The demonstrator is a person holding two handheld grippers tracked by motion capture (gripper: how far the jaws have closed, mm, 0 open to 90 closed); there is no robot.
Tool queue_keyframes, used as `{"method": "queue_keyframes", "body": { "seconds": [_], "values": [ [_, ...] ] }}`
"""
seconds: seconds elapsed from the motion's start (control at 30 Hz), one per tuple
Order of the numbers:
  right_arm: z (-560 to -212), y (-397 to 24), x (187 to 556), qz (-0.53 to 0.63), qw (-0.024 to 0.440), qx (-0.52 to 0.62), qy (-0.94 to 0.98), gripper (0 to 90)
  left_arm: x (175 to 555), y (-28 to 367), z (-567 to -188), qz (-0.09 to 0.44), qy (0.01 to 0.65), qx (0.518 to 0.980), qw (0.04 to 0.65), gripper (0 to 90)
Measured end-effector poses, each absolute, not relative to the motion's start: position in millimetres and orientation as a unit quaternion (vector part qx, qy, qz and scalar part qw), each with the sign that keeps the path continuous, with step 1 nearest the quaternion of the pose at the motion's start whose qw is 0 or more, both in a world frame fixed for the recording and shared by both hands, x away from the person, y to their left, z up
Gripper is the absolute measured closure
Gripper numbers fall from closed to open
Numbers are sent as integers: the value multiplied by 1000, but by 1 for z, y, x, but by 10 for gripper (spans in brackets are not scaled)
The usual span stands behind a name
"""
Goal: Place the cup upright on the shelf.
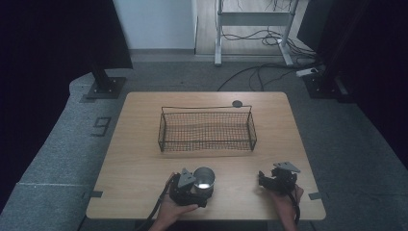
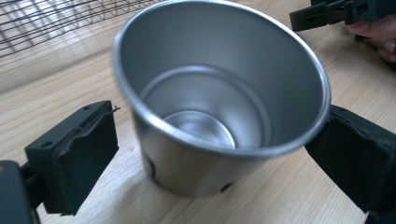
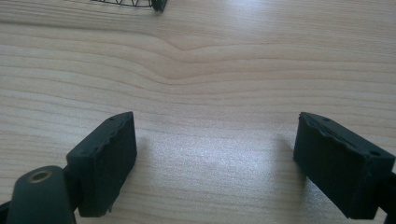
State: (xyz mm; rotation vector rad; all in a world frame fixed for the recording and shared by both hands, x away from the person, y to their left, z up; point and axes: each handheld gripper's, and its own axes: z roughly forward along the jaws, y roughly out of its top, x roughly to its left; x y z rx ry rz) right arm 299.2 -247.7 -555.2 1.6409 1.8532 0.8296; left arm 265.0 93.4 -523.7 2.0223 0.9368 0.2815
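Left gripper point(image 2: 205, 154): jaws spread around steel cup point(image 2: 219, 98), left pad clear of it, no grip | right gripper point(image 3: 215, 154): open, idle over bare table point(image 3: 224, 70) | cup upright at near edge, outside wire basket point(image 1: 207, 130) | progress: early; grasp, carry, placing remain.

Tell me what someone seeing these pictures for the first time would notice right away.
First, the shiny metal cup, standing empty on the near edge of the wooden table between the jaws of the left gripper; one pad stands clear of its wall, the other sits at its rim. Next, the empty black wire basket at the table's middle. The right gripper rests open over bare wood at the near right.
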Motion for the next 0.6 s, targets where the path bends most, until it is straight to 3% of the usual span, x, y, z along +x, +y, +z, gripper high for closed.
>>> {"method": "queue_keyframes", "body": {
  "seconds": [0.27, 0.4, 0.6],
  "values": [
    [-555, -248, 299, 307, 262, 607, 685, 132, 271, 83, -526, 123, 378, 811, 429, 50],
    [-555, -248, 299, 307, 262, 607, 685, 132, 271, 81, -526, 138, 383, 807, 428, 160],
    [-555, -248, 299, 307, 262, 606, 685, 132, 270, 83, -526, 139, 375, 812, 426, 177]
  ]
}}
